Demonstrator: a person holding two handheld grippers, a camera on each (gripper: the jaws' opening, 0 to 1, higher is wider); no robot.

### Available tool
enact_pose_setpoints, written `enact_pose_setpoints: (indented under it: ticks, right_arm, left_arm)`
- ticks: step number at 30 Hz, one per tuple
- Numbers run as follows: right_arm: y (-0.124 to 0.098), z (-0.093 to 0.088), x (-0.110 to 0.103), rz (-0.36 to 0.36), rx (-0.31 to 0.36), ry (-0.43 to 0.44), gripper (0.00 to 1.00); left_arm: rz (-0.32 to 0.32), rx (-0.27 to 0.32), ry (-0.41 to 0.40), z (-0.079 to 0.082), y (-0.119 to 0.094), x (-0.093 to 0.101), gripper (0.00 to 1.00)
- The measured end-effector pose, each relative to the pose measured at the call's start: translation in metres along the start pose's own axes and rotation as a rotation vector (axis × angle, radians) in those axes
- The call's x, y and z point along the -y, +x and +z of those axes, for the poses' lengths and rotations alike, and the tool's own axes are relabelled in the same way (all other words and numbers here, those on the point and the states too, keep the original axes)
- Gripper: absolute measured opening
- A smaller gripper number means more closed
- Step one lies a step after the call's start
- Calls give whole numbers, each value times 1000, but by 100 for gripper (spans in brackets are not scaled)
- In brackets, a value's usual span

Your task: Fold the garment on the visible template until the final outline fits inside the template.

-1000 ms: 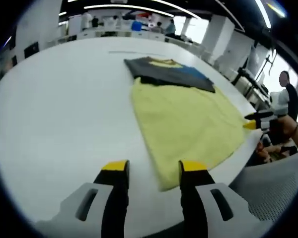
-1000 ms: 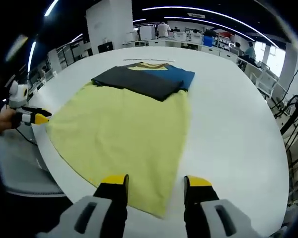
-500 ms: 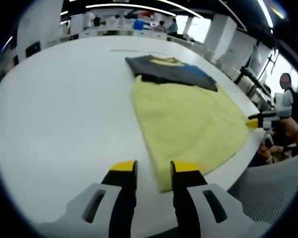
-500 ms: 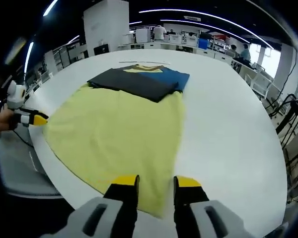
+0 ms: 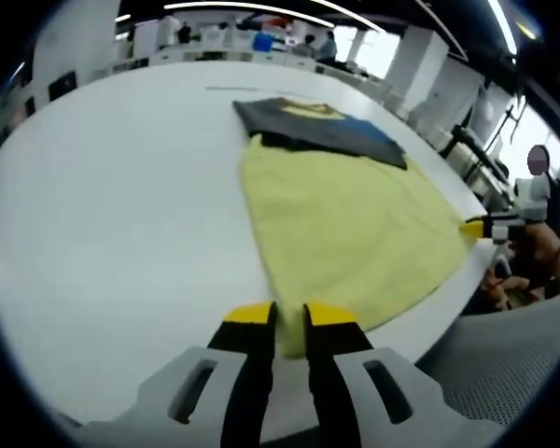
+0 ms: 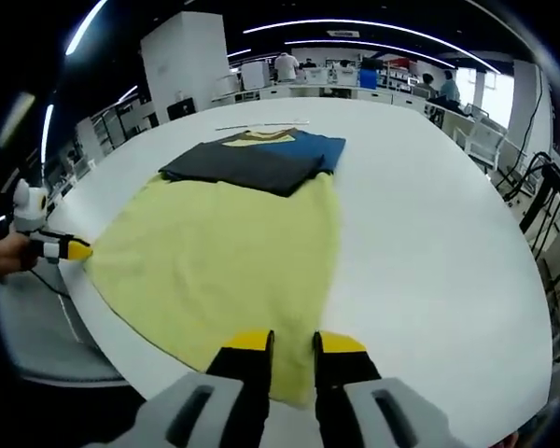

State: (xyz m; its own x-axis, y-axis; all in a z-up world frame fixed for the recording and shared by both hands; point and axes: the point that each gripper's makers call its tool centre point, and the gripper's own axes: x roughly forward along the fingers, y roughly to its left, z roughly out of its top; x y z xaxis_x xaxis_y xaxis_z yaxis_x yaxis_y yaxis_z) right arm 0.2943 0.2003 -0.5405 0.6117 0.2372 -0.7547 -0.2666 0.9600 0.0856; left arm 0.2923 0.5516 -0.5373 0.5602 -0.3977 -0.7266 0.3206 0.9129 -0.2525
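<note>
A pale yellow garment [image 5: 345,219] lies spread flat on the white table [image 5: 112,215]; in the right gripper view the yellow garment [image 6: 224,261] reaches the table's near edge. My left gripper [image 5: 290,315] is shut on one near corner of it, and its yellow tips [image 6: 75,249] show at the cloth's left corner in the right gripper view. My right gripper [image 6: 294,343] is shut on the other near corner, and its tips [image 5: 473,227] show at the right in the left gripper view. A dark grey and blue folded cloth [image 6: 252,161] overlaps the garment's far edge.
The white table's [image 6: 429,261] rim runs just below both held corners. A grey mesh chair [image 5: 513,359] stands off the edge. A thin strip [image 6: 261,124] lies beyond the dark cloth [image 5: 317,131]. People and desks fill the far background.
Both grippers' jaws went from wide apart to closed on the yellow garment's near corners, each moving in a little over its corner. The garment has not shifted.
</note>
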Motion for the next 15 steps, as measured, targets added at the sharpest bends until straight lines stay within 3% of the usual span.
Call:
enact_pose_setpoints:
  ticks: [4, 7, 10, 15]
  right_arm:
    - [-4, -2, 0, 0, -9, 4, 11]
    - [-5, -7, 4, -12, -22, 14, 7]
    - [-7, -9, 1, -6, -35, 25, 5]
    - [-9, -12, -1, -5, -66, 46, 0]
  left_arm:
    - [-3, -4, 7, 0, 0, 2, 8]
    - [8, -21, 8, -3, 0, 0, 2]
    - [10, -29, -38, -4, -2, -2, 1]
    - [18, -35, -1, -4, -1, -1, 1]
